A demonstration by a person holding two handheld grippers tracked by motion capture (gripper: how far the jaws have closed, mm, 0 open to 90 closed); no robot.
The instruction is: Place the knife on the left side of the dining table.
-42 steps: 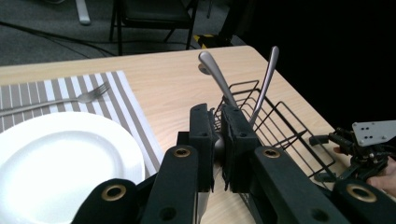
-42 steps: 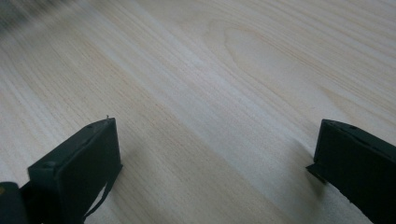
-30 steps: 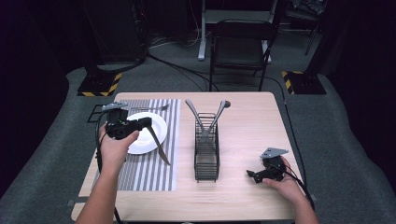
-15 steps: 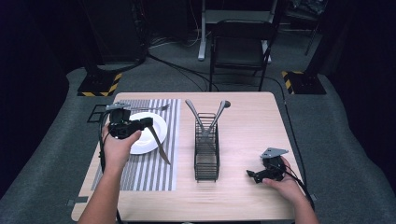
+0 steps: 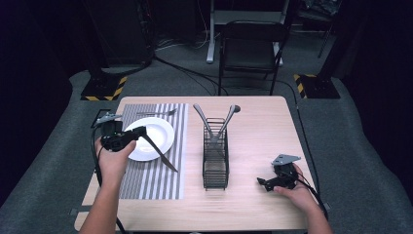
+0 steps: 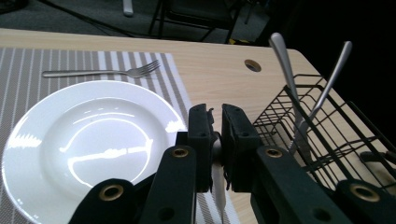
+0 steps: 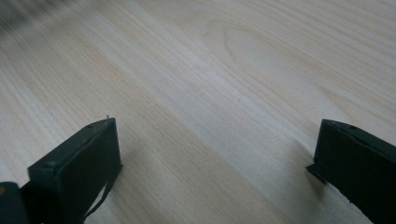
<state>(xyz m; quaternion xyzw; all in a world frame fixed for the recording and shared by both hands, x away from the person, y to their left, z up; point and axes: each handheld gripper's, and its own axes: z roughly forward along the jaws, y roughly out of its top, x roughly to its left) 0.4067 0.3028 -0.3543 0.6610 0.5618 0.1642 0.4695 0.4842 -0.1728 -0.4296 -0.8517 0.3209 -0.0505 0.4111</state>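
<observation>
- Light wood table [image 5: 263,141], striped placemat [image 5: 151,175] on its left half; dark room, grey floor, black folding chair [image 5: 251,46] behind table, hazard-striped stand bases on floor.
- White plate [image 5: 158,134] on placemat, fork [image 5: 156,113] lying on the mat beyond the plate.
- Black wire caddy [image 5: 215,158] mid-table, two utensil handles sticking up out of it, leaning apart.
- Left gripper [image 5: 138,132] over near-left edge of plate, jaws clenched on handle of a knife [image 5: 160,153]; blade slants down toward placemat, right of plate. Left gripper view: pale handle pinched between the jaws.
- Right gripper [image 5: 263,182] low over bare table, front right, jaws spread wide, nothing between them but wood.
- Left forearm reaches up from bottom edge, hand [image 5: 113,156] wrapped round gripper; right hand [image 5: 294,190] near right table edge, cable trailing.
</observation>
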